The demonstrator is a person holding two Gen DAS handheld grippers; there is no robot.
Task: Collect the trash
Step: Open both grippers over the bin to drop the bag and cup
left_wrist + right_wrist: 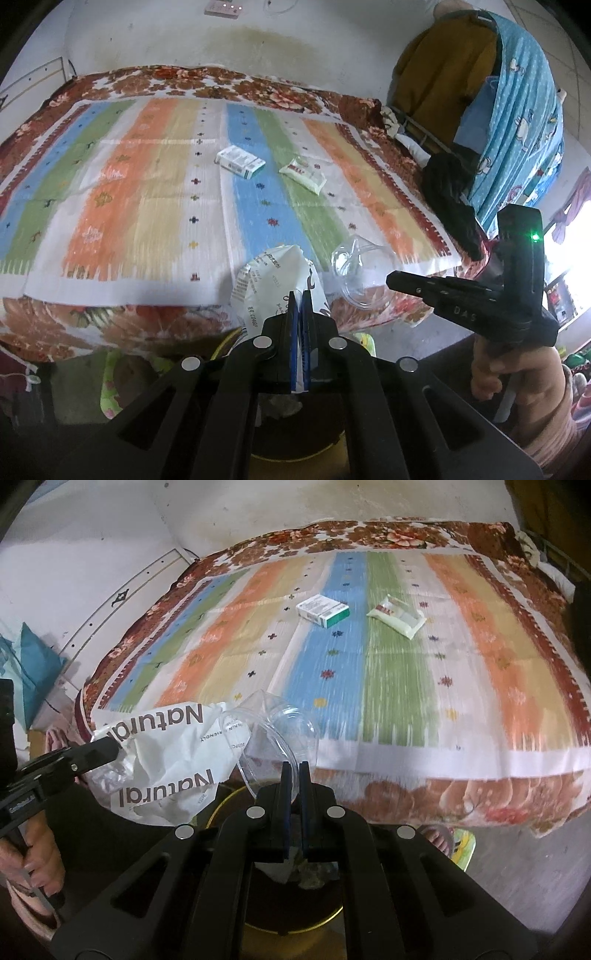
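My left gripper (301, 295) is shut on a crumpled white wrapper (273, 277) printed "Natural" (166, 753), held past the bed's near edge. My right gripper (294, 767) is shut on the rim of a clear plastic container (273, 734), which hangs just right of the wrapper (354, 269). Both are above a dark bin with a gold rim (295, 928) that has some trash inside. Farther back on the striped cloth lie a white and green box (323, 611) and a white sachet (397, 616).
The bed (110, 325) has a floral blanket under the striped cloth and fills most of both views. A blue patterned curtain (517, 129) and dark clothes hang at the right. A foot in a sandal (439, 838) stands beside the bin.
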